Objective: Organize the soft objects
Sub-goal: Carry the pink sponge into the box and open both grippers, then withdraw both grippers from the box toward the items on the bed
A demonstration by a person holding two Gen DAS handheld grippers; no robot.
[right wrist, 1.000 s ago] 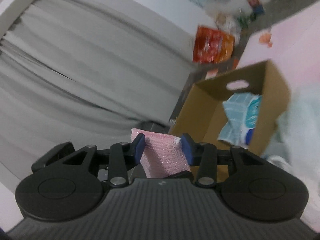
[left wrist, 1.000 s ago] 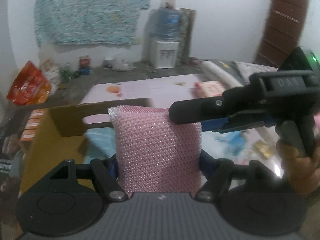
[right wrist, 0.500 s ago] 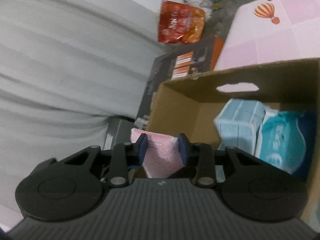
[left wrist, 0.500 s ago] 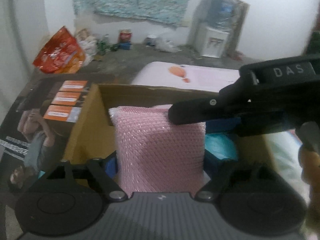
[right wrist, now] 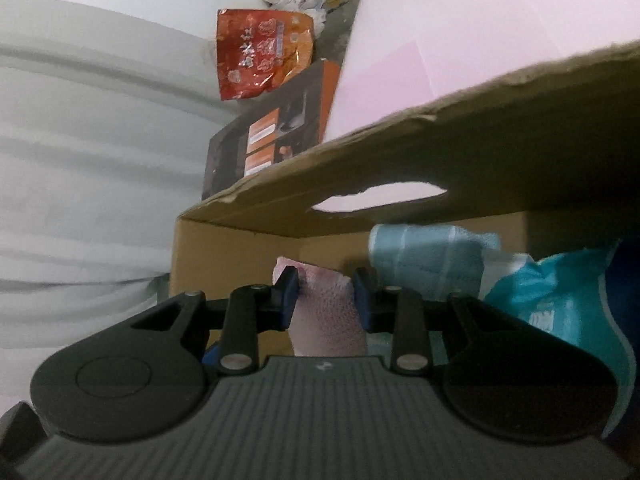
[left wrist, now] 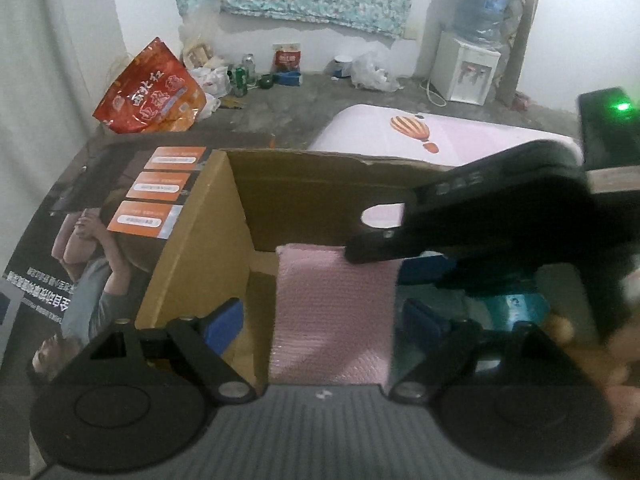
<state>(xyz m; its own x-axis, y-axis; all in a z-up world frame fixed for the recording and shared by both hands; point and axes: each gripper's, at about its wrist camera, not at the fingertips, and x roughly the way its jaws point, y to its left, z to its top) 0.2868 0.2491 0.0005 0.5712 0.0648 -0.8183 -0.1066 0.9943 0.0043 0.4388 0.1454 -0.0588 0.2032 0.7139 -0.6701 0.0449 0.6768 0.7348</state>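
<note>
A: What is changing around the cardboard box (left wrist: 208, 248) right now?

B: The left gripper (left wrist: 320, 320) is letting go. A second back its blue pads were hugging the pink sponge (left wrist: 334, 312); now its jaws are opening, and the left pad (left wrist: 224, 322) is standing clear of the sponge's side, with the sponge between the pads but not pressed.

A: So who is carrying it?

B: The right gripper (right wrist: 326, 300) is. From its own camera, its jaws are clamping the sponge's upper end (right wrist: 326, 306), both pads pressing in and dimpling it. In the left view, that gripper's black body (left wrist: 480, 216) is crossing over the sponge's top edge.

A: And where is the sponge relative to the box?

B: It is hanging upright inside the box, below the rim, near the corner away from the handle cut-out (right wrist: 380, 198). A second ago it was above the box wall. The blue packs (right wrist: 432, 256) are sitting deeper in the box, just beside it.

A: What does that mean for the tidying?

B: I'm judging the handover finished and the placing nearly done: the right gripper is left to lower and release the sponge beside the packs.
</note>
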